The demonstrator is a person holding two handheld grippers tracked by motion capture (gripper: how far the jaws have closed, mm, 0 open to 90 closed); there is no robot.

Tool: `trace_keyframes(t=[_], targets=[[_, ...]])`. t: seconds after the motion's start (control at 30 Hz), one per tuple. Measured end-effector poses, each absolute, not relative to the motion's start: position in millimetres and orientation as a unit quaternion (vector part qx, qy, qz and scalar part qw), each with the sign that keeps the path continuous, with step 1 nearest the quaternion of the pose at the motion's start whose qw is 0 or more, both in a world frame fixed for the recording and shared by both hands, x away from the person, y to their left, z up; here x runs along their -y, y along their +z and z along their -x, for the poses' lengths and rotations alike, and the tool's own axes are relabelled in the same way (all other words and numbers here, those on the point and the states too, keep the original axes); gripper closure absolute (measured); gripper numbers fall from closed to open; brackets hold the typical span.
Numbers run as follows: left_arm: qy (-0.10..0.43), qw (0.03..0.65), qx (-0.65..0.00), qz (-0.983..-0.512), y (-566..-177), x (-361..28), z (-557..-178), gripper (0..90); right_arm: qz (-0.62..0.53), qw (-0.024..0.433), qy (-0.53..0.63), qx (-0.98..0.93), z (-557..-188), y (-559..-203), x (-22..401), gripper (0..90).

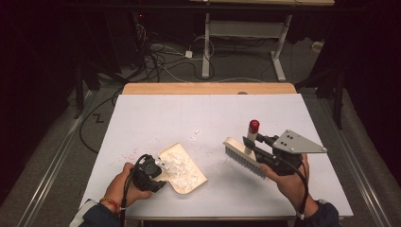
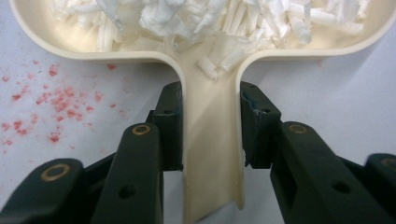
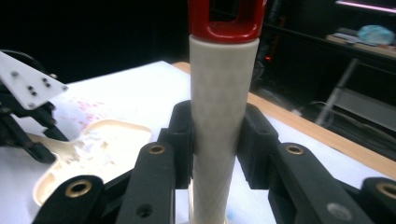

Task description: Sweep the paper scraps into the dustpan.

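Ahead of our left gripper (image 2: 210, 149), clamped on the dustpan (image 1: 182, 168) handle, most shreds (image 2: 210, 18) look collected; right gripper (image 3: 217, 149) grips the brush (image 1: 243, 153), few scraps (image 1: 195, 135) left.

We saw a cream, smooth, slightly glossy plastic dustpan (image 2: 212, 154) holding white, crinkled paper-like shreds (image 2: 201, 18). The brush's off-white handle (image 3: 223, 121) looked matt with a faint diamond texture, and its red cap (image 3: 227, 21) glossy. The white table sheet (image 1: 156, 116) was matt, the wooden edge (image 1: 208, 88) bare.
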State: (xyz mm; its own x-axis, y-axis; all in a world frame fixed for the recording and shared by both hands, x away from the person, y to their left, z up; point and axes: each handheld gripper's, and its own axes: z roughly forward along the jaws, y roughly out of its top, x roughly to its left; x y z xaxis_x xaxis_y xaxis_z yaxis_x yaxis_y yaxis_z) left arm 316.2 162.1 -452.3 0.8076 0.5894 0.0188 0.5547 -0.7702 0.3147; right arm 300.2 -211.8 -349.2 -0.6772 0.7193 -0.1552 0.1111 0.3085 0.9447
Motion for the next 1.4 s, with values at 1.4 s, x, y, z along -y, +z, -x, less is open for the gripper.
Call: trace_keyframes(t=[1.4], targets=[[0.053, 0.145, -0.292, -0.944, -451.5, -143.9, -316.8, 63.4, -0.253, 0.277, 0.537, -0.756, -299.1, -351.6, 199.3, 70.3]])
